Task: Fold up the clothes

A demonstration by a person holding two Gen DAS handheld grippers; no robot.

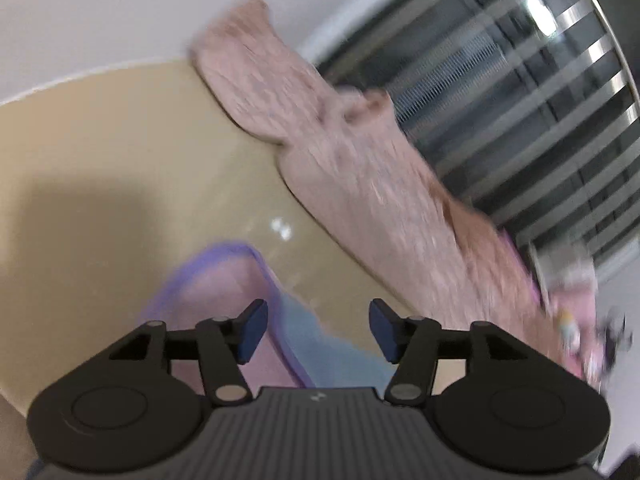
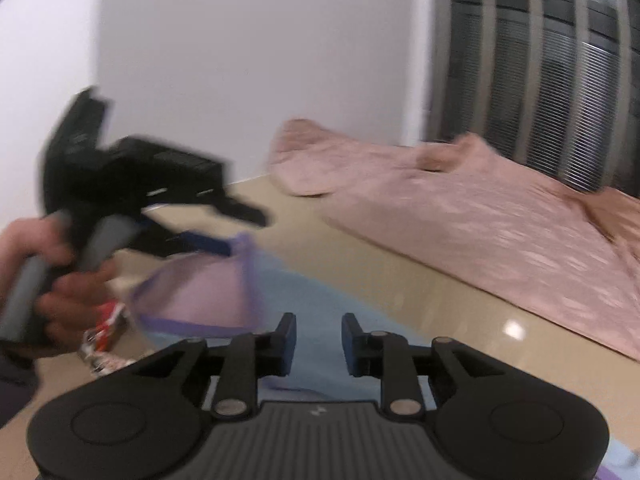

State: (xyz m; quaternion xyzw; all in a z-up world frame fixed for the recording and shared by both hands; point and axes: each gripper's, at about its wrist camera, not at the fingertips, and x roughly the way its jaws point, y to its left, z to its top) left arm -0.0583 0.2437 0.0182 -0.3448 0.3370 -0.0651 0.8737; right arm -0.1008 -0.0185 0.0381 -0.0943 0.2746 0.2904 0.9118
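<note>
A small garment [image 1: 224, 280], pink and light blue with purple trim, lies on the beige table [image 1: 120, 140]. My left gripper [image 1: 318, 330] hovers open over it, the purple edge running between its fingers. In the right wrist view the same garment [image 2: 192, 288] shows a raised purple corner by my left gripper [image 2: 242, 232], which a hand [image 2: 60, 280] holds with its jaws apart. My right gripper [image 2: 319, 344] is open above the garment's light blue part, with nothing gripped. Both views are motion-blurred.
A large pink textured cloth [image 1: 360, 168] is spread along the table's far side [image 2: 480, 220]. Behind it stand a white wall [image 2: 240, 60] and dark striped blinds [image 2: 552, 80]. A small red and white crumpled item [image 2: 106, 336] lies near the hand.
</note>
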